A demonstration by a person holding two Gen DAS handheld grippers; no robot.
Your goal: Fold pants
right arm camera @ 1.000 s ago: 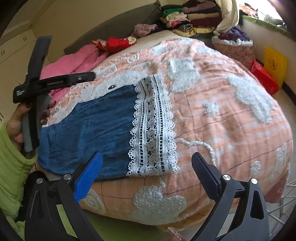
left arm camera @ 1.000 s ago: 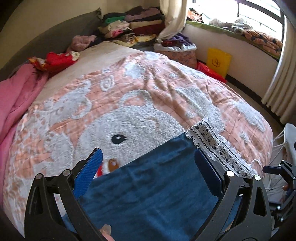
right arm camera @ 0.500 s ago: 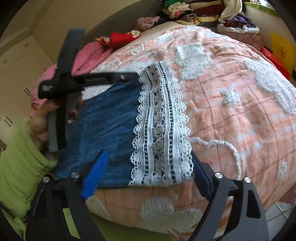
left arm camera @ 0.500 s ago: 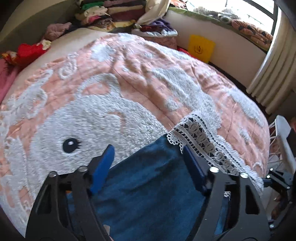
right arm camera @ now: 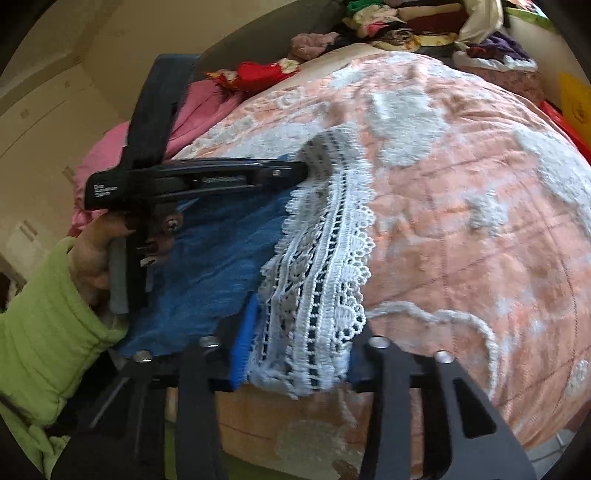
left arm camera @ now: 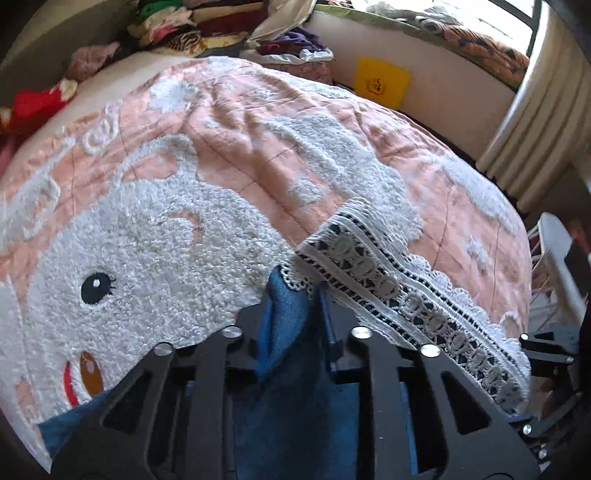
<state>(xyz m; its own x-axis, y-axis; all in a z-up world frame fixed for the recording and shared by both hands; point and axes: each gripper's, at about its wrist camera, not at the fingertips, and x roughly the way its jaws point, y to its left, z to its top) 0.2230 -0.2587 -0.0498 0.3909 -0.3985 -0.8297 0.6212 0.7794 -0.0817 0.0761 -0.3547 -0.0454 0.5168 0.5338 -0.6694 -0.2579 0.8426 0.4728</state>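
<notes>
The left hand-held gripper [left arm camera: 295, 325] is seen closing on a bunched ridge of blue denim at the far corner of the pants [left arm camera: 306, 406], just beside the lace trim [left arm camera: 406, 295]; the cloth is already pinched between its pads. The jaws of the right hand-held gripper [right arm camera: 295, 354] are also closing, and the near end of the lace hem is gathered between them, with the blue pads pressed against it. The left hand [right arm camera: 92, 258], in a green sleeve [right arm camera: 44, 332], is seen beside the denim in the right wrist view.

Some risks can be judged from here. Only the open lace may be caught on the right side, so it could be stretched or torn when the hem is lifted. On the left, a thin fold is held, and it may slip out, or the bedspread [left arm camera: 221, 147] under it may be pinched together with the denim and dragged up. If the two corners are raised unevenly, a crooked fold would be made.

The pants are laid on a bed, at its near edge, on a soft peach bedspread with fluffy white figures. Beyond it, piled clothes [left arm camera: 192, 22] are seen at the headboard, a yellow bag [left arm camera: 382, 81] against the low wall, and a curtain [left arm camera: 535, 122] by the window.
</notes>
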